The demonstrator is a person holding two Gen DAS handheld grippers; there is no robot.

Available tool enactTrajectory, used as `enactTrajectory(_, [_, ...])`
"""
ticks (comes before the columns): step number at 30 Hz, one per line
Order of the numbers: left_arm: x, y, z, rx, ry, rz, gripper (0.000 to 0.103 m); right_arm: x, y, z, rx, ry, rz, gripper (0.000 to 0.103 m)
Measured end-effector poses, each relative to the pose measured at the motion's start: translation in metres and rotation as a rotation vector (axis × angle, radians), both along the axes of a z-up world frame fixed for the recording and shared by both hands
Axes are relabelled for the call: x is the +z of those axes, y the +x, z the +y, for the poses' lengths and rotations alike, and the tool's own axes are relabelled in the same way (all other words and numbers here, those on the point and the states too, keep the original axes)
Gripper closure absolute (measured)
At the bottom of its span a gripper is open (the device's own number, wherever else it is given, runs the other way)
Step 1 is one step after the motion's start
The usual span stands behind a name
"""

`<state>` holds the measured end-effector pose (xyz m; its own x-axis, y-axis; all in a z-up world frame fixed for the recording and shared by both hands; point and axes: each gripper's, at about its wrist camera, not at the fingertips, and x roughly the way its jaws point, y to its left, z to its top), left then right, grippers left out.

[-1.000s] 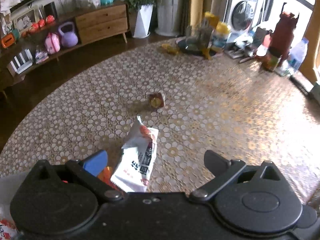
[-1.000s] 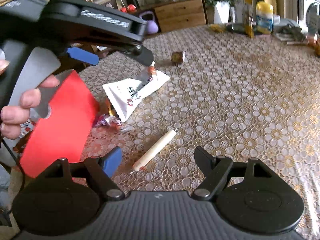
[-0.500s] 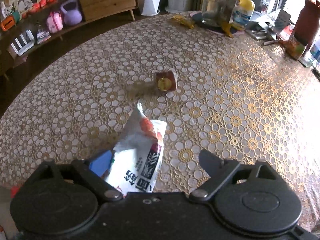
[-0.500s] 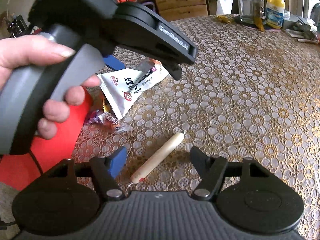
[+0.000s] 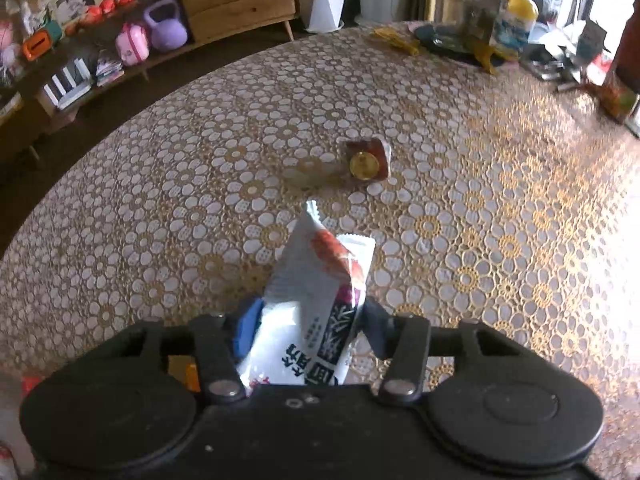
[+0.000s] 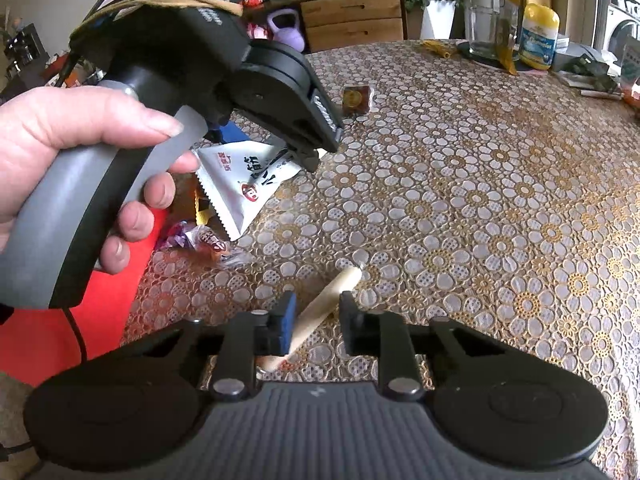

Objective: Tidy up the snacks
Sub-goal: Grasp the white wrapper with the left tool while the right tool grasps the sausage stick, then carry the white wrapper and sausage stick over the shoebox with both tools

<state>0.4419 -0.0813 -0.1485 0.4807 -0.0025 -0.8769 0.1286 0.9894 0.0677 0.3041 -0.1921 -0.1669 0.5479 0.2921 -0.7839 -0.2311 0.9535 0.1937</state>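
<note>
My left gripper is shut on a white snack packet with red and black print, which lies on the patterned tablecloth; the same gripper and packet show in the right wrist view. My right gripper has its jaws narrowed around a beige snack stick on the table; I cannot tell whether the pads touch it. A small brown square snack with a gold disc lies farther out, also in the right wrist view.
A wrapped candy and a red box lie at the left table edge. A glass jar, yellow bottle and clutter stand at the far side. A wooden sideboard lies beyond.
Both grippers have closed in: the left jaws shut on the white packet, and the right jaws narrowed around the beige stick. The left gripper moved forward over the packet.
</note>
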Motion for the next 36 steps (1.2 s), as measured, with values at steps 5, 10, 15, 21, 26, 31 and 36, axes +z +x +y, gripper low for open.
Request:
enactTrajectory(5, [0.006, -0.005, 0.004, 0.019, -0.032, -0.009, 0.057, 0.001, -0.001, -0.012, -0.031, 0.046, 0.005, 0.095])
enactTrajectory(10, [0.018, -0.014, 0.006, 0.022, -0.060, -0.030, 0.059, 0.008, -0.005, -0.028, -0.070, 0.080, -0.005, 0.096])
enactTrajectory(15, [0.038, -0.030, 0.008, 0.023, -0.090, -0.051, 0.059, 0.023, -0.015, -0.041, -0.086, 0.104, -0.017, 0.096])
enactTrajectory(21, [0.067, -0.056, 0.012, 0.020, -0.111, -0.082, 0.059, 0.044, -0.031, -0.047, -0.081, 0.094, -0.044, 0.096])
enactTrajectory(26, [0.085, -0.076, 0.016, 0.015, -0.124, -0.105, 0.059, 0.041, -0.027, -0.040, -0.056, 0.073, -0.025, 0.096])
enactTrajectory(31, [0.096, -0.089, 0.020, -0.008, -0.122, -0.126, 0.059, 0.030, -0.016, -0.022, -0.034, 0.026, 0.000, 0.095])
enactTrajectory(36, [0.100, -0.098, 0.025, -0.028, -0.148, -0.136, 0.059, 0.015, 0.002, -0.009, -0.041, -0.017, 0.055, 0.095])
